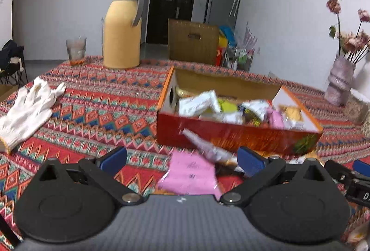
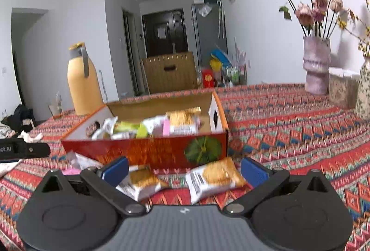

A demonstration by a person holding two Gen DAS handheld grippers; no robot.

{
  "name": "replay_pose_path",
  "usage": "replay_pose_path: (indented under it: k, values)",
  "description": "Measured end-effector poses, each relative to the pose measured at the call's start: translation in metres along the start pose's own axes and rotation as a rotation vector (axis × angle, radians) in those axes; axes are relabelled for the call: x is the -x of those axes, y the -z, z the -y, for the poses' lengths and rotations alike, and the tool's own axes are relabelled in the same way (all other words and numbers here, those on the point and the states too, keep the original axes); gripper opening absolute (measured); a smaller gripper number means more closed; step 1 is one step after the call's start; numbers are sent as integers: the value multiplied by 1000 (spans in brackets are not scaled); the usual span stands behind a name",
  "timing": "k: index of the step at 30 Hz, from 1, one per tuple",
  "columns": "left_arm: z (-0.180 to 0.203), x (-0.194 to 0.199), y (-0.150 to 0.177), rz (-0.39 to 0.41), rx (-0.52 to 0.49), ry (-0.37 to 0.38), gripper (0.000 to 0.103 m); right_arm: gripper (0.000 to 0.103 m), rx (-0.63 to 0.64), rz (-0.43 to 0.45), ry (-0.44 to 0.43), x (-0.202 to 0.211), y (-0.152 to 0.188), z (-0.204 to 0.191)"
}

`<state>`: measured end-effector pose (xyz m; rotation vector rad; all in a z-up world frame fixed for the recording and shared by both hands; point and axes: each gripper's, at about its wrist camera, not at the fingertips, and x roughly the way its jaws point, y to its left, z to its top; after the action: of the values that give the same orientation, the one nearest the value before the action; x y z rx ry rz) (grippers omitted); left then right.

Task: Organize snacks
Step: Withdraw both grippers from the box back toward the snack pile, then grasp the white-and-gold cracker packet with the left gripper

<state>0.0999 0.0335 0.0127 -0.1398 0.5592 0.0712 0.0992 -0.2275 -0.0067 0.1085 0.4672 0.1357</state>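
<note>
An open orange cardboard box (image 1: 231, 135) sits on the patterned tablecloth and holds several snack packets (image 1: 201, 104); it also shows in the right wrist view (image 2: 148, 149). My left gripper (image 1: 182, 160) is open, just above a pink packet (image 1: 192, 172) and a pale lilac packet (image 1: 208, 147) lying in front of the box. My right gripper (image 2: 183, 169) is open over two white-and-orange cracker packets (image 2: 143, 181) (image 2: 215, 177) on the cloth before the box. The right gripper's finger shows at the left view's right edge (image 1: 356, 179).
A yellow thermos jug (image 1: 122, 26) and a glass (image 1: 76, 47) stand at the table's far left. White gloves (image 1: 30, 110) lie at left. A pink vase of dried flowers (image 2: 316, 66), a tissue box (image 2: 342, 87) and a second vase (image 2: 364, 93) stand at far right.
</note>
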Motion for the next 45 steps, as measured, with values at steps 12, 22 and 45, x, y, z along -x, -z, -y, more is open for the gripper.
replay_pose_path:
  k: [12, 22, 45]
  values:
    - [16, -40, 36, -199, -49, -67, 103, 103, -14, -88, 14, -16, 20, 7]
    - [16, -48, 34, -217, -11, -97, 65, 103, -21, -96, 15, -17, 22, 9]
    - [30, 17, 45, -92, -109, 140, 34, 103, -18, -95, 41, -3, 29, 12]
